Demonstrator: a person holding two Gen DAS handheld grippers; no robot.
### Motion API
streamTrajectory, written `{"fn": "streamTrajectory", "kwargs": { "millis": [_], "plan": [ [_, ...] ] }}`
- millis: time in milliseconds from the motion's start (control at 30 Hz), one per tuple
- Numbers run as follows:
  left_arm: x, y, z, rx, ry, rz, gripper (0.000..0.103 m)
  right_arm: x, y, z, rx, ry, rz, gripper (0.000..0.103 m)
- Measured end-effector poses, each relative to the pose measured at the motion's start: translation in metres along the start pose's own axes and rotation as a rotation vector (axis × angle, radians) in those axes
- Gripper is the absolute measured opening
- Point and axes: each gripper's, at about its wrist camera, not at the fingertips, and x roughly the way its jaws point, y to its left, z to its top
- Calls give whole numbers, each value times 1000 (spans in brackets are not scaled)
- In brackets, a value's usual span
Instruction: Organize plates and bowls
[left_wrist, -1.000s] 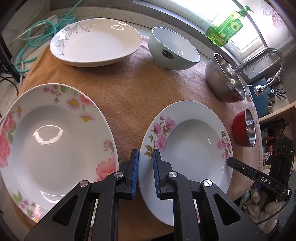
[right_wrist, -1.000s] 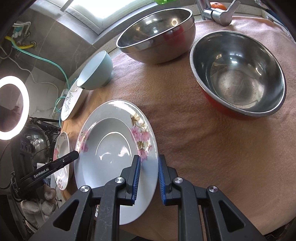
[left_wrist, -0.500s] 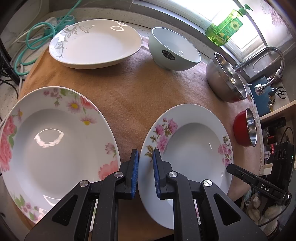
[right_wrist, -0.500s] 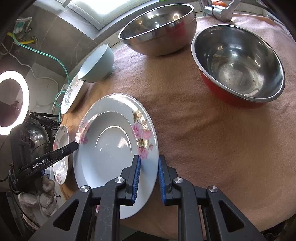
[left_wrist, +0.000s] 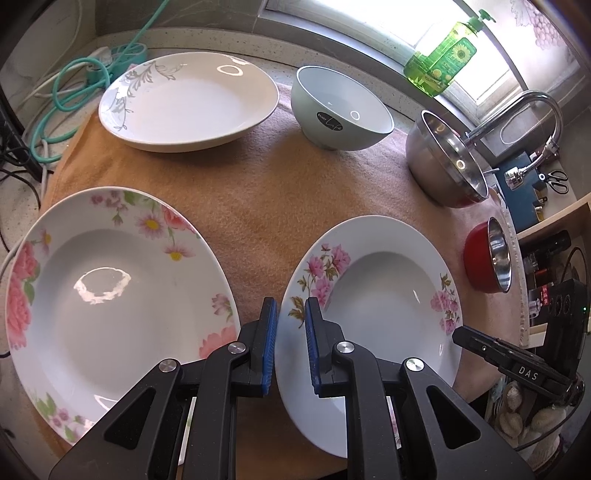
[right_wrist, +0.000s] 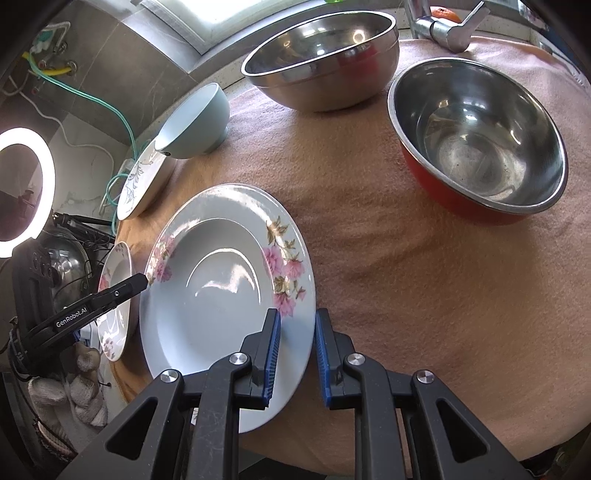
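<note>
A pink-flowered plate (left_wrist: 373, 295) is held between both grippers above the brown cloth. My left gripper (left_wrist: 290, 343) is shut on its left rim. My right gripper (right_wrist: 297, 354) is shut on its right rim; the plate also shows in the right wrist view (right_wrist: 221, 288). A larger floral plate (left_wrist: 107, 295) lies to the left. A white plate with grey leaves (left_wrist: 188, 99) and a pale blue bowl (left_wrist: 340, 107) stand at the back. A big steel bowl (right_wrist: 325, 55) and a red steel bowl (right_wrist: 480, 140) stand to the right.
A brown cloth (left_wrist: 277, 192) covers the counter. A green soap bottle (left_wrist: 443, 55) stands on the window sill. A tap (left_wrist: 517, 114) is at the right. A teal hose (left_wrist: 66, 96) and cables lie at the back left. A ring light (right_wrist: 22, 192) glows at left.
Both grippers have drawn back a little with the pink-flowered plate; its near side has lifted slightly. The other dishes have not moved.
</note>
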Motion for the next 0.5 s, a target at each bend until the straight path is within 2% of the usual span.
{"fn": "streamTrajectory", "kwargs": {
  "millis": [233, 500],
  "plan": [
    [-8, -1, 2, 1, -22, 5, 13, -16, 5, 8, -33, -52, -32, 18],
    [-18, -3, -1, -5, -48, 19, 13, -23, 9, 11, -55, -69, -50, 18]
  ]
}}
